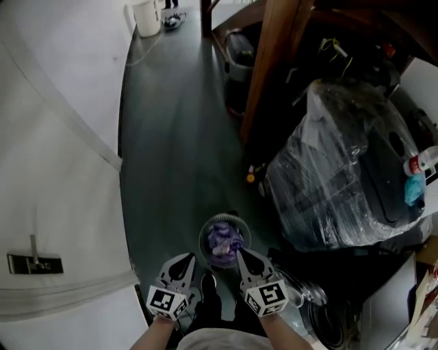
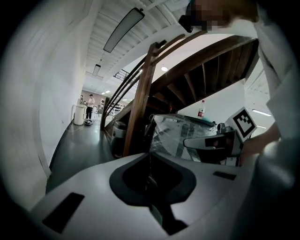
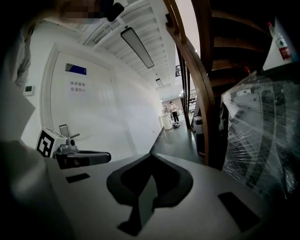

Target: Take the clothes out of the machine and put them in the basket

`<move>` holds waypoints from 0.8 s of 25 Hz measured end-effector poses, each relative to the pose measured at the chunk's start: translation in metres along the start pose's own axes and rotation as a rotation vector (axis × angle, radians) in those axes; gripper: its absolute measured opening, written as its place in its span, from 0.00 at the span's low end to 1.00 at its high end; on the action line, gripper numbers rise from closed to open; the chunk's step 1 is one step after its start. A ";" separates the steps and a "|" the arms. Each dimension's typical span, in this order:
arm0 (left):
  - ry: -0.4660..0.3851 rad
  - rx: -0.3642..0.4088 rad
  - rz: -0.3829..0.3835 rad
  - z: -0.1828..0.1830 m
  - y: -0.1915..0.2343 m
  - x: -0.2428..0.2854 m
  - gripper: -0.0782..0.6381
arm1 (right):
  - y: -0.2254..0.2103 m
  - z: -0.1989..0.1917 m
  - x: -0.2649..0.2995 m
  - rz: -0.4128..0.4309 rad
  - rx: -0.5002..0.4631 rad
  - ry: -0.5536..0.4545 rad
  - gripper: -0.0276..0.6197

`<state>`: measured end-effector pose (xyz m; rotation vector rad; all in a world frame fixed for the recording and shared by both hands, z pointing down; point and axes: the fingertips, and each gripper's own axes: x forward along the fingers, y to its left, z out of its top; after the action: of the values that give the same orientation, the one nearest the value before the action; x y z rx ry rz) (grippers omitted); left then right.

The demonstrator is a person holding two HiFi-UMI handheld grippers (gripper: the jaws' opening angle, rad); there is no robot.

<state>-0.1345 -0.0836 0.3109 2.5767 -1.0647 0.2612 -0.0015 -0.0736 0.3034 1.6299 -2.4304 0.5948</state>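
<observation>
In the head view a small round basket (image 1: 205, 232) stands on the dark floor with purple clothes (image 1: 223, 245) in it. Just below it my left gripper (image 1: 182, 261) and right gripper (image 1: 242, 256) are held side by side, both empty. In the left gripper view the left gripper (image 2: 150, 157) has its jaws meeting on a thin seam, and the right gripper (image 2: 213, 143) shows beside it. The right gripper (image 3: 151, 157) is shut too in its own view, with the left gripper (image 3: 82, 157) to its left. A dark machine wrapped in clear plastic (image 1: 342, 178) stands at the right.
A wooden stair post (image 1: 270, 61) rises beside the wrapped machine. A white door with a handle (image 1: 34, 260) fills the left. A white bin (image 1: 146, 17) stands far down the corridor, near a person (image 3: 174, 112). A bottle (image 1: 424, 163) sits on the machine.
</observation>
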 end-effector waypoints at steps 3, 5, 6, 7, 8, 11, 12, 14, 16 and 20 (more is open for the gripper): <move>-0.047 0.016 0.000 0.031 -0.005 -0.013 0.14 | 0.008 0.029 -0.020 -0.018 -0.011 -0.049 0.05; -0.072 0.023 -0.016 0.049 -0.008 -0.018 0.14 | 0.011 0.047 -0.033 -0.038 -0.013 -0.084 0.05; -0.085 0.028 -0.024 0.058 -0.009 -0.020 0.14 | 0.012 0.057 -0.039 -0.047 -0.014 -0.105 0.05; -0.099 0.037 -0.031 0.067 -0.011 -0.022 0.14 | 0.013 0.066 -0.046 -0.054 -0.016 -0.129 0.05; -0.114 0.051 -0.035 0.075 -0.013 -0.024 0.14 | 0.014 0.076 -0.052 -0.058 -0.019 -0.156 0.05; -0.153 0.096 -0.035 0.095 -0.016 -0.033 0.14 | 0.021 0.101 -0.071 -0.075 -0.030 -0.219 0.05; -0.163 0.103 -0.036 0.099 -0.018 -0.037 0.14 | 0.022 0.107 -0.076 -0.084 -0.035 -0.233 0.05; -0.181 0.101 -0.039 0.110 -0.018 -0.043 0.14 | 0.025 0.119 -0.084 -0.099 -0.039 -0.259 0.05; -0.202 0.094 -0.047 0.123 -0.018 -0.047 0.14 | 0.027 0.130 -0.088 -0.109 -0.042 -0.287 0.05; -0.234 0.114 -0.048 0.146 -0.019 -0.050 0.14 | 0.030 0.149 -0.096 -0.132 -0.058 -0.320 0.05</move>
<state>-0.1502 -0.0931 0.1566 2.7838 -1.0933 0.0079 0.0222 -0.0424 0.1283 1.9728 -2.4926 0.2564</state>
